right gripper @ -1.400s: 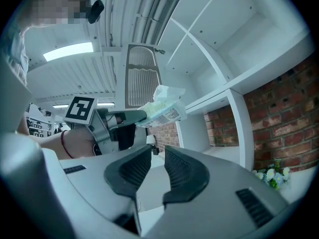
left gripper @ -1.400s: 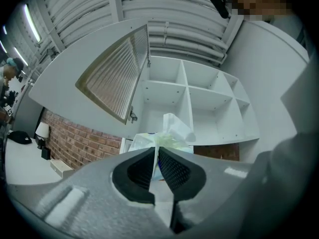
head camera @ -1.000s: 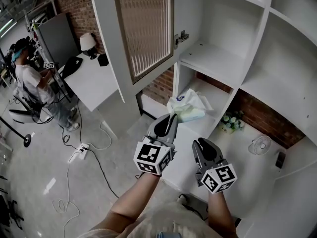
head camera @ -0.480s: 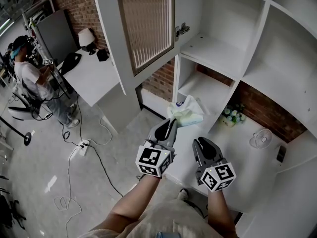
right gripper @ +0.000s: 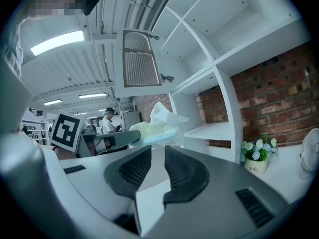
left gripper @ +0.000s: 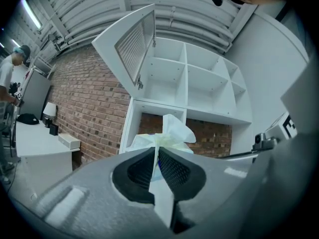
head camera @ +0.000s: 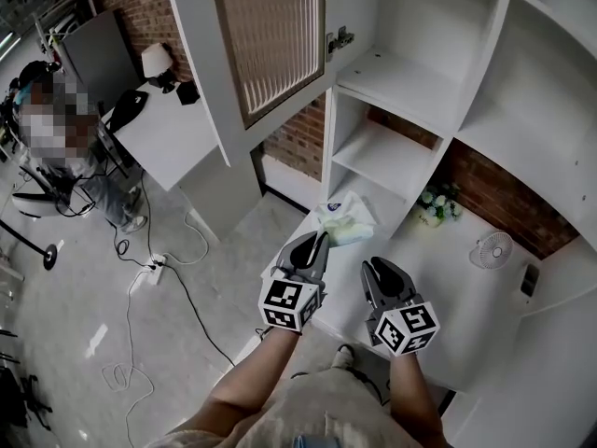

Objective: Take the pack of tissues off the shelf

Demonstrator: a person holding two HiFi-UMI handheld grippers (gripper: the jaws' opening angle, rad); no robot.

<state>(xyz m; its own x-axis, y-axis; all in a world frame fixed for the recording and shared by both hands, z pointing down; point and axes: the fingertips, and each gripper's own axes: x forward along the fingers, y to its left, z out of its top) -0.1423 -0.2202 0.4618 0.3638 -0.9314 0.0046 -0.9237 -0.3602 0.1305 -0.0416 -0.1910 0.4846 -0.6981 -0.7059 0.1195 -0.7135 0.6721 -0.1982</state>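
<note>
Tissue pack (head camera: 343, 222) juts forward from your left fingers (head camera: 308, 248), clamped on its edge, clear of the shelf (head camera: 382, 157); your right fingers (head camera: 382, 283) stand slightly apart, empty.

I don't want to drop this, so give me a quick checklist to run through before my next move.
1. Left gripper shut on the pack of tissues: ok.
2. Pack outside the compartments of the shelf: ok.
3. How deep the wrapper sits between the left jaws: cannot tell.
4. Right gripper empty, jaws slightly apart: ok.
5. Flower pot and fan on the counter stand apart from the pack: ok.
</note>
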